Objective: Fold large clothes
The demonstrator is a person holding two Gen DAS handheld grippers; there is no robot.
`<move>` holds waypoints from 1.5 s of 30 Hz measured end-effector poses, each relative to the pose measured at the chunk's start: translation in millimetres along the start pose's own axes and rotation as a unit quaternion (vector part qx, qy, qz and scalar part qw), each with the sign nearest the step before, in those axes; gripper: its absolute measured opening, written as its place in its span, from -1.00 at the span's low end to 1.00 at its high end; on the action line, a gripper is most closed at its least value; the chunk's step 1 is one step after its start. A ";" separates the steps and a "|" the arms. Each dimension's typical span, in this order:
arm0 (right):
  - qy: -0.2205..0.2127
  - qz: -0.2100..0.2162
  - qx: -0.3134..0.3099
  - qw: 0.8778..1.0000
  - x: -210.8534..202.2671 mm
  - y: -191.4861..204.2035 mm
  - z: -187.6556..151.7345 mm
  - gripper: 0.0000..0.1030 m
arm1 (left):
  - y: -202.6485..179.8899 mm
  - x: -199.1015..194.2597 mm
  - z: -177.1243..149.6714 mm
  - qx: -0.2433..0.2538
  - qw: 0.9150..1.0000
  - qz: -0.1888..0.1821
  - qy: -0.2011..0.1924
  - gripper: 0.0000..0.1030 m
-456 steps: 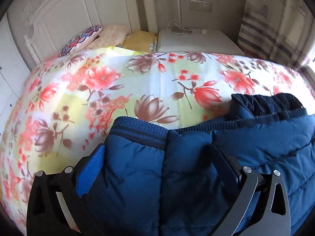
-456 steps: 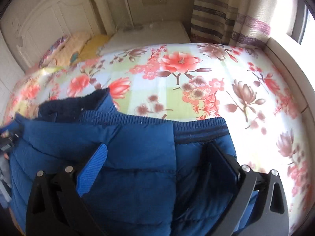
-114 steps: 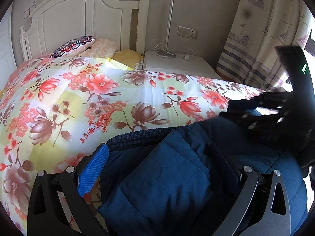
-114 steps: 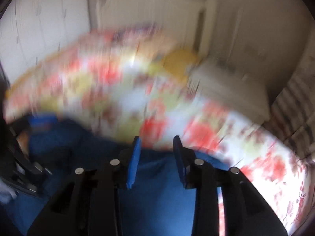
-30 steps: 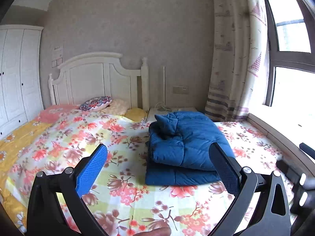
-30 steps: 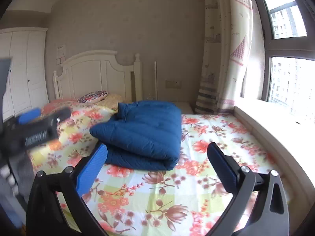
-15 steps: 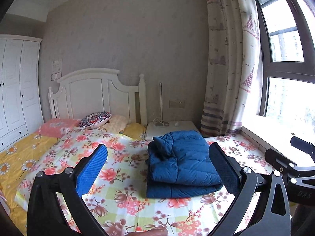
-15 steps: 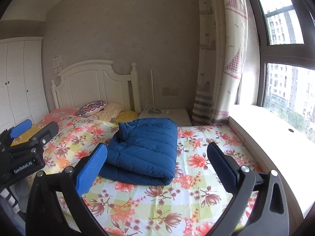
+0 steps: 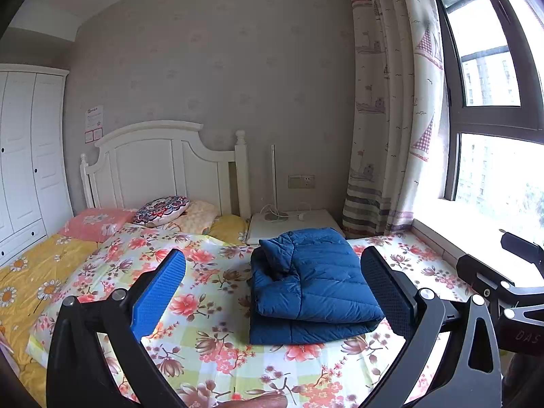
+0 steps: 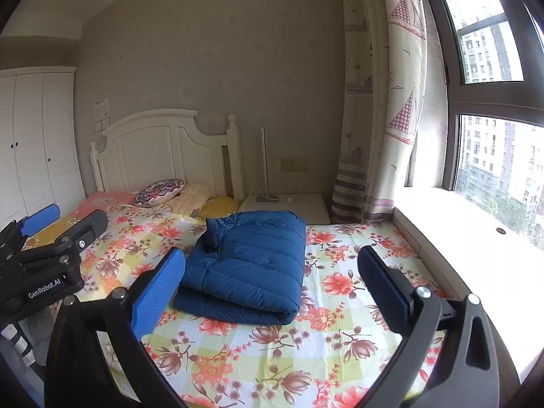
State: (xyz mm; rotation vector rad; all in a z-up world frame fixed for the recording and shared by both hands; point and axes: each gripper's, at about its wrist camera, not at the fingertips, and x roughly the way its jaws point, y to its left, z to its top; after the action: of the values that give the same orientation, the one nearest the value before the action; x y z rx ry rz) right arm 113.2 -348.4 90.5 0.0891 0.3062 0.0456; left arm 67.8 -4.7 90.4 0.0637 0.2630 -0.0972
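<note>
1. Lying folded into a thick rectangular bundle, the blue padded jacket sits on the flowered bedspread toward the window side of the bed, with one loose flap poking up at its headboard end.
2. A second ago both views were closer; the jacket now looks smaller in each, so both tools have drawn back and up from it.
3. The left tool is spread wide with nothing between its pads; the jacket only appears framed between them, well beyond.
4. The right tool is likewise wide apart and empty, well clear of the cloth.
5. Seconds before that, the fingers were down in the fabric; now neither touches it.
6. By my reading, the fold is done and this is the release, with only that raised flap left untidy.
7. Beyond lie the pillows, white headboard, nightstand and curtain.
</note>
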 end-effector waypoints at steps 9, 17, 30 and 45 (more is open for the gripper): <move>-0.002 0.001 -0.008 1.000 -1.5 3.2 2.8 0.96 | -0.7 0.5 0.8 0.000 1.000 -0.001 0.004 0.91; -0.002 -0.001 -0.008 1.000 -1.6 5.2 2.6 0.96 | 2.4 0.3 1.3 -0.003 1.000 0.000 0.003 0.91; 0.007 0.005 -0.017 1.000 2.6 6.3 0.1 0.96 | 3.5 4.1 -0.8 -0.005 1.000 -0.001 0.010 0.91; 0.111 0.016 0.023 0.993 142.7 -44.5 -33.0 0.96 | 45.2 169.0 -51.0 -0.058 0.977 -0.010 0.206 0.91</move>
State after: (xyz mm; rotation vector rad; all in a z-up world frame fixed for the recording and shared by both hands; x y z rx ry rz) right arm 240.6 -381.6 12.3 0.1361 0.5278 0.0813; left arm 221.9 29.2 -0.8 -0.0370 0.6841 -0.0880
